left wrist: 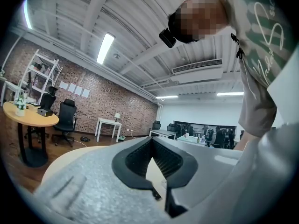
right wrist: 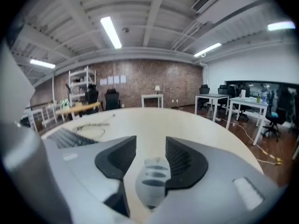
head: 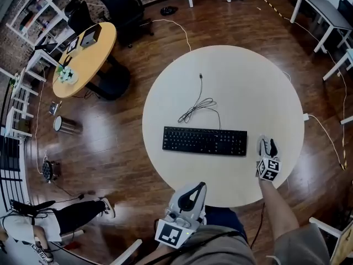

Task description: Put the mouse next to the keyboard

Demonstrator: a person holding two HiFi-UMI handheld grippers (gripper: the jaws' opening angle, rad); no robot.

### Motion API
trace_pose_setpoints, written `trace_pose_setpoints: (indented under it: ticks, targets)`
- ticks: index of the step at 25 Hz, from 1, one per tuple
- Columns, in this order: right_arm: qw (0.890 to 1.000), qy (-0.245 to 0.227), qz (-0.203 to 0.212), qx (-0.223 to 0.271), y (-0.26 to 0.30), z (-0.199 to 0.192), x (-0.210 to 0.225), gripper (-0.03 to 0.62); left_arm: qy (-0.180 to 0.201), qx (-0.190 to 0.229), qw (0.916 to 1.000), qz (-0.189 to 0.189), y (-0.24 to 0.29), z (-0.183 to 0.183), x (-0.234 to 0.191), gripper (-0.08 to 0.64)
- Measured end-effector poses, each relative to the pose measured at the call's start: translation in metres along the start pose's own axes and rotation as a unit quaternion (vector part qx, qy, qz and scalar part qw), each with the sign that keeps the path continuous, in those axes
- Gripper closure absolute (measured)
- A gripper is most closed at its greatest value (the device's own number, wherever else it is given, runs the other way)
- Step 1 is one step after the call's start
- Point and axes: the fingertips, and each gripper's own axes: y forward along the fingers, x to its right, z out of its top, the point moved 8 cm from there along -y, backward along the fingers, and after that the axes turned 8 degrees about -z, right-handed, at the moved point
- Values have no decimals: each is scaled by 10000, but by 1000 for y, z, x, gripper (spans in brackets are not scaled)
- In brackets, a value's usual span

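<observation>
The right gripper (right wrist: pixel 150 149) stands with its 2 jaws apart around the mouse (right wrist: pixel 152 178); a gap shows at the left pad, so nothing looks clamped. The mouse sits on the table (head: pixel 242 81) just right of the keyboard (head: pixel 204 141), probably already where it belongs; it is rounded and pale grey with dark bands, blurred. The left gripper (left wrist: pixel 152 141) has its jaws together and empty, held back at the near edge, likely unneeded.
</observation>
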Motion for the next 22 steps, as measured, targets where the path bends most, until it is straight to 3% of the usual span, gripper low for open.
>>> trace_pose_setpoints:
  ticks: [2,3,5,8,11,15,22]
  targets:
    - [9981,278,168,525,-34,33,-9,407,-71,46,9999,57,-5,-2,-8,558]
    - [9967,366,293,663,-56,48,-17,454,-154,83,9998,82,-8,-2,-13,558]
    - [9931,777,477,737,-107,70,-39,511,-344,143,9993,49,-15,-1,-24,558]
    - [9871,1187,784,730,-175,90,-83,575,-298,210,9992,-138,-28,6,-39,558]
    - [9865,816,1031,978,-227,100,-125,589,-196,299,9987,-372,-42,14,-48,558]
    - [9872,169,955,1269,-278,119,-173,591,-236,339,9965,-720,-61,17,-56,558]
    - [9869,-108,710,1444,-320,141,-226,591,-329,369,9940,-975,-85,24,-73,558]
